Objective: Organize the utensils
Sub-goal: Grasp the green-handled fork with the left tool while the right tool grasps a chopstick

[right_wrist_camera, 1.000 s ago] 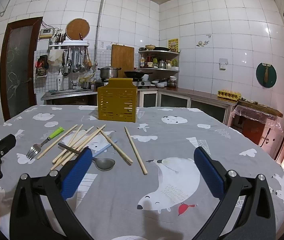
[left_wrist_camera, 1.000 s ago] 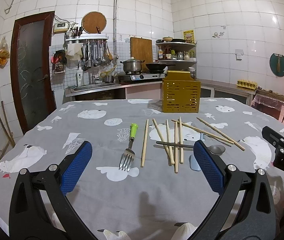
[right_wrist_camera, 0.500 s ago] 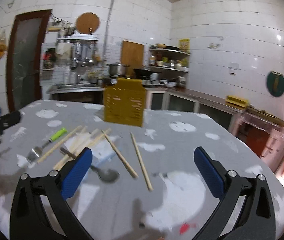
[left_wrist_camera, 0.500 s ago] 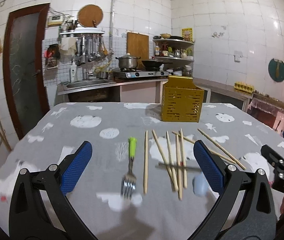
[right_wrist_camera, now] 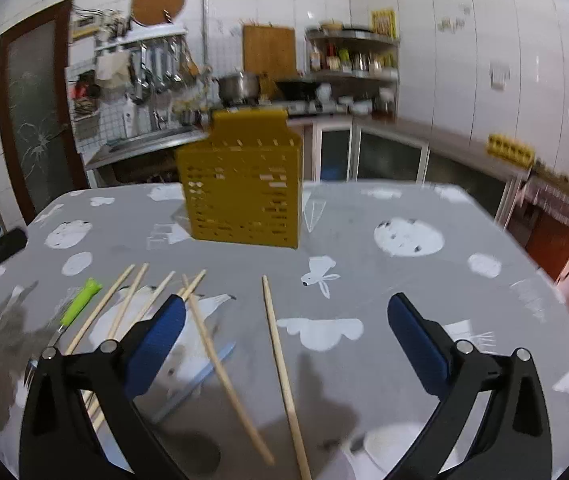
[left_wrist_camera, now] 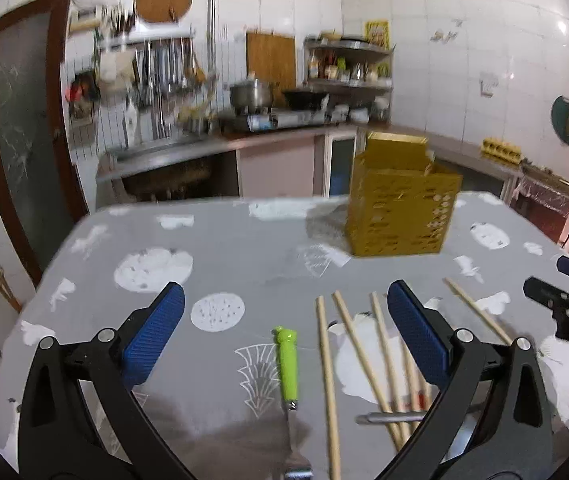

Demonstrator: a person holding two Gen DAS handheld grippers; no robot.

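Compared with a second ago, both claws have dropped lower and pushed forward over the surface (left_wrist_camera: 244,248), which is covered in a grey cloth printed with white animals and clouds. The utensils that lay well ahead of the cameras are now close under the fingers, and both views are smeared with motion blur.

The left claw (left_wrist_camera: 284,334) stands wide apart with nothing between its ribbed blue pads (left_wrist_camera: 152,336). Straight below its gap lies the fork with the glossy lime-green plastic handle (left_wrist_camera: 287,364), its metal neck running out of the lower edge of the view. Just to the right lie the pale, slender wooden chopsticks (left_wrist_camera: 326,368), some roughly parallel, others crossing, with a thin steel spoon handle (left_wrist_camera: 388,418) lying across them near the right finger.

The right claw (right_wrist_camera: 284,334) is likewise spread apart and empty. Two long chopsticks (right_wrist_camera: 280,360) run between its fingers toward the camera; the others fan out to the left beside the green fork (right_wrist_camera: 80,300), and a pale blue flat strip (right_wrist_camera: 204,368) lies under one stick.

The mustard-yellow rectangular plastic utensil holder with slotted perforated walls (right_wrist_camera: 240,204) stands upright farther back on the surface, apart from the loose utensils, with nothing showing above its rim.
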